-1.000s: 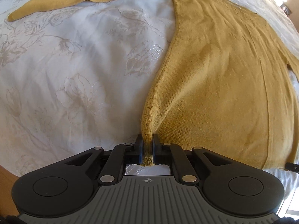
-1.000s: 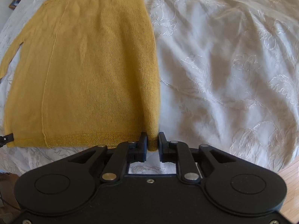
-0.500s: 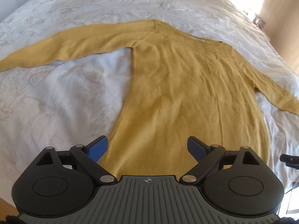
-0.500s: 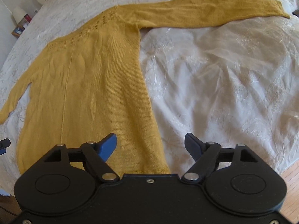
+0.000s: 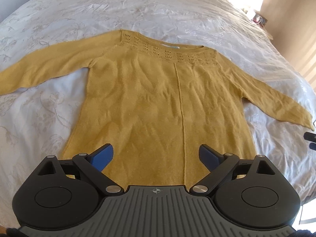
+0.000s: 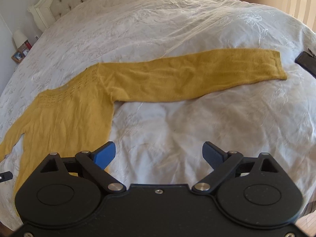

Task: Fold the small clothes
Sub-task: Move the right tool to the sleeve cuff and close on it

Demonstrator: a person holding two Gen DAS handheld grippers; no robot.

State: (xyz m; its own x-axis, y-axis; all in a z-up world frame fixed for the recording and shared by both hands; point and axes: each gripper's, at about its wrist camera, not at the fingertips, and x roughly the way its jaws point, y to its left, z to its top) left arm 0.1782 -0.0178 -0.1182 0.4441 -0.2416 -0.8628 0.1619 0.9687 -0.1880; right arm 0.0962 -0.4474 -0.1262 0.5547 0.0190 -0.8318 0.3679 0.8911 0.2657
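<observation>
A mustard-yellow knit sweater lies flat on the white bedspread, neckline away from me, both sleeves spread out sideways. My left gripper is open and empty, held above the sweater's hem near its middle seam. My right gripper is open and empty, above bare bedspread just right of the sweater's body. The right sleeve stretches across the right wrist view to its cuff.
The bed has a tufted cream headboard at the far end. A bedside shelf with a small lamp stands at the left. A dark object lies at the bed's right edge near the cuff. Wood floor shows at the bottom right.
Both grippers let go of the sweater's bottom corners, opened, and rose back from the bed. The left gripper moved toward the sweater's middle; the right one turned toward the right sleeve.
</observation>
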